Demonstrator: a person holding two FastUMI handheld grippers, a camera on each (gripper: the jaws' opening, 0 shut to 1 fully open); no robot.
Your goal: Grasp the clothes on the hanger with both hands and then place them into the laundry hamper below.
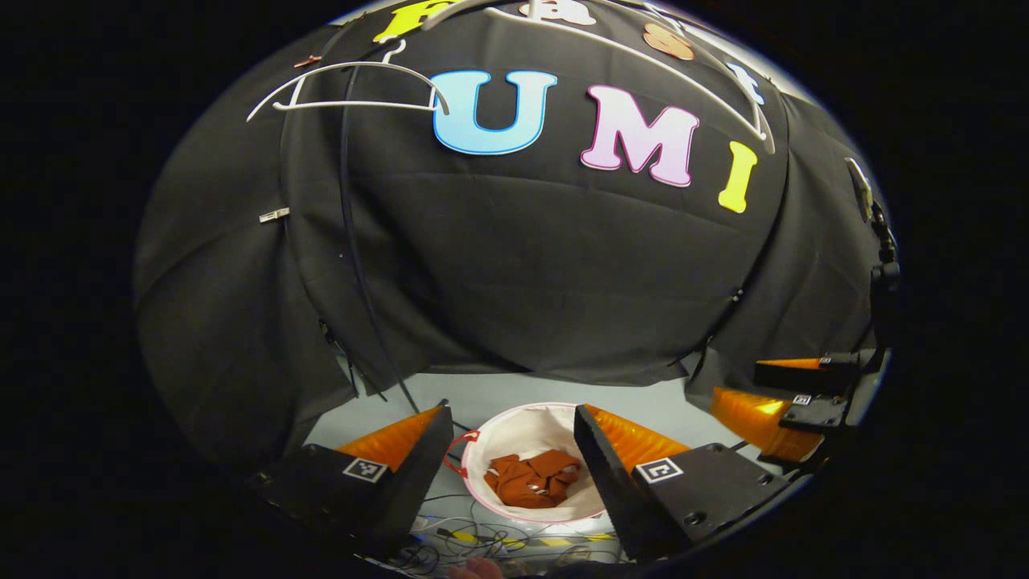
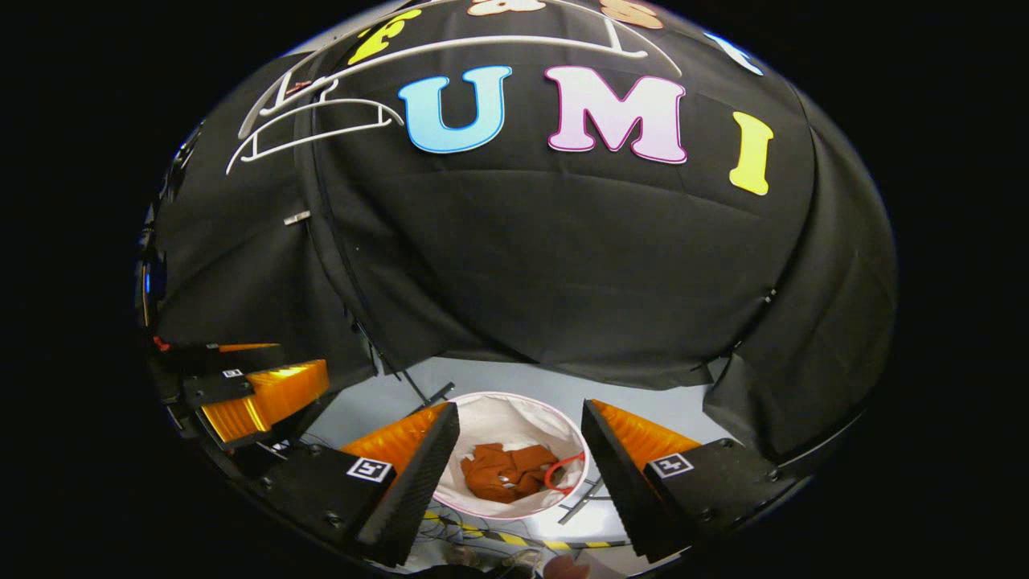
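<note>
A rust-orange garment (image 1: 534,478) lies crumpled inside the white laundry hamper (image 1: 514,426) on the grey floor. My left gripper (image 1: 511,410) hangs open above the hamper with nothing between its fingers. In the right gripper view the same garment (image 2: 502,474) rests in the hamper (image 2: 502,418), beside a red handle (image 2: 563,473). My right gripper (image 2: 521,404) is open and empty over the hamper too. Each gripper shows in the other's view: the right one (image 1: 735,379) at the right edge, the left one (image 2: 305,358) at the left. A bare white hanger (image 1: 346,88) hangs high up.
A second white hanger (image 1: 643,60) hangs at the top right, and hangers (image 2: 313,121) show at the upper left of the right gripper view. A thin black pole (image 1: 354,257) runs down the wall. Cables and yellow-black tape (image 1: 482,537) lie on the floor by the hamper.
</note>
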